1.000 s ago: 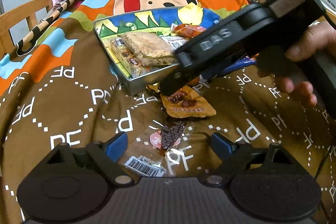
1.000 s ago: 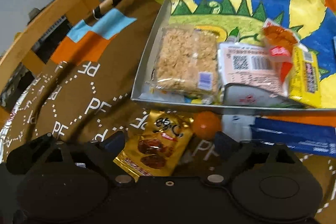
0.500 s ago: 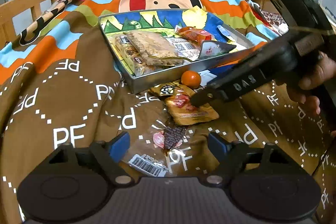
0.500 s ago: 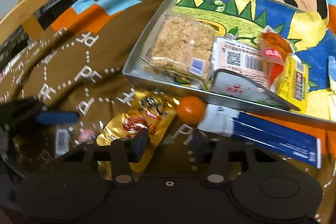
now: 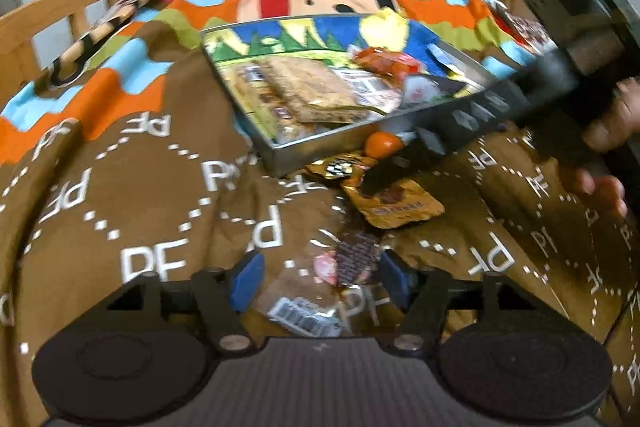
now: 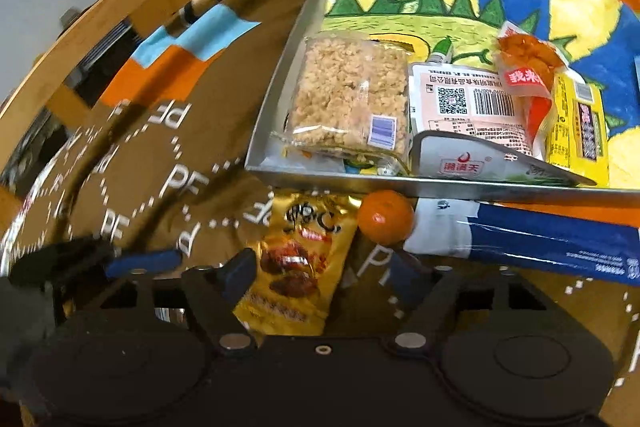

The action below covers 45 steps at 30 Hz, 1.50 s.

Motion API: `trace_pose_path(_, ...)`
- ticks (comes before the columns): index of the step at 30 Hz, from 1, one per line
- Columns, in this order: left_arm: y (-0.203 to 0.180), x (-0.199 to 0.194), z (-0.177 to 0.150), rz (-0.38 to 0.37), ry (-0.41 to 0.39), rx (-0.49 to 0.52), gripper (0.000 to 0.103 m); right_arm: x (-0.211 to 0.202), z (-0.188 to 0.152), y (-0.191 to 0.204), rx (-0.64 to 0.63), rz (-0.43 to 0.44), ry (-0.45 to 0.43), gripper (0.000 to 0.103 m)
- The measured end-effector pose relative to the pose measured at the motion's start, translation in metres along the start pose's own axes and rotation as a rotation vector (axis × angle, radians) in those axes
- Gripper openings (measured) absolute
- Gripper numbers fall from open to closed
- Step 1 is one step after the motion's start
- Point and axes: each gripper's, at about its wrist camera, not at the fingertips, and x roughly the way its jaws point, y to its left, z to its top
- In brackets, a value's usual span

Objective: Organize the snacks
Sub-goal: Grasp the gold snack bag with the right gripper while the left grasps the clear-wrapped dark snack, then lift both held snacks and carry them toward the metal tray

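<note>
1. Left wrist view: left gripper low over brown blanket, jaws closing, blue pads on either side of clear-wrapped snack with barcode; pads not pressing it yet. Snack lies flat on blanket.
2. Same view: gold snack packet further up on blanket, just below metal tray. Small orange ball sits against tray's near wall.
3. Same view: right gripper comes in from the right, held by a hand; its tip is over the gold packet's upper end. Blurred, contact unclear.
4. Right wrist view: right gripper jaws opening, gold packet between the blue pads, lying on blanket; left pad beside packet's edge, right pad clear of it. Not gripped.
5. Same view: orange ball touches packet's top right corner, just outside tray wall. Blue-and-white packet lies along tray's front, outside it.
6. Same view: tray holds rice-crisp bar, white pouch with barcode, red-orange packet, yellow packet; all packed together, overlapping.
7. Same view: left gripper's blue pad shows at lower left.
</note>
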Motion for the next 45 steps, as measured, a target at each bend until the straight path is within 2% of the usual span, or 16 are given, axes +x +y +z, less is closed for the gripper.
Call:
trace_pose_path(2, -0.008, 0.003, 0.0, -0.008, 0.005, 0.053, 0.074, 0.006, 0.005, 0.004, 0.03, -0.025, 0.003, 0.085)
trace_pose_path(4, -0.013, 0.008, -0.001, 0.012, 0.028, 0.082, 0.074, 0.014, 0.009, 0.011, 0.031, -0.062, 0.023, 0.093)
trace_pose_path(5, -0.014, 0.01, 0.0, 0.022, 0.04, 0.083, 0.074, 0.019, 0.009, 0.015, 0.02, -0.077, 0.035, 0.094)
trace_pose_path(8, -0.012, 0.011, 0.001, 0.034, 0.054, 0.037, 0.067, 0.023, 0.005, 0.027, -0.047, -0.131, 0.046, 0.088)
trace_pose_path(13, -0.019, 0.01, 0.004, 0.058, 0.09, -0.017, 0.065, 0.012, 0.0, 0.023, -0.084, -0.088, 0.049, 0.062)
trace_pose_path(26, -0.031, -0.005, -0.002, 0.056, 0.193, -0.292, 0.06, -0.02, -0.019, 0.003, -0.176, -0.03, 0.076, 0.06)
trace_pose_path(30, -0.032, -0.012, -0.005, 0.055, 0.186, -0.31, 0.06, -0.034, -0.036, -0.009, -0.22, -0.043, 0.09, 0.06)
trace_pose_path(34, -0.027, -0.01, -0.005, 0.056, 0.165, -0.325, 0.062, -0.039, -0.05, -0.021, -0.219, -0.033, 0.081, 0.064)
trace_pose_path(38, -0.029, -0.003, 0.002, 0.064, 0.134, -0.299, 0.074, -0.037, -0.057, -0.021, -0.227, -0.02, 0.043, 0.075)
trace_pose_path(42, -0.029, 0.005, 0.01, 0.05, 0.102, -0.288, 0.078, -0.033, -0.064, -0.013, -0.325, -0.068, 0.005, 0.083)
trace_pose_path(45, -0.028, 0.015, 0.013, 0.058, 0.107, -0.263, 0.078, -0.029, -0.067, -0.01, -0.395, -0.111, -0.029, 0.083)
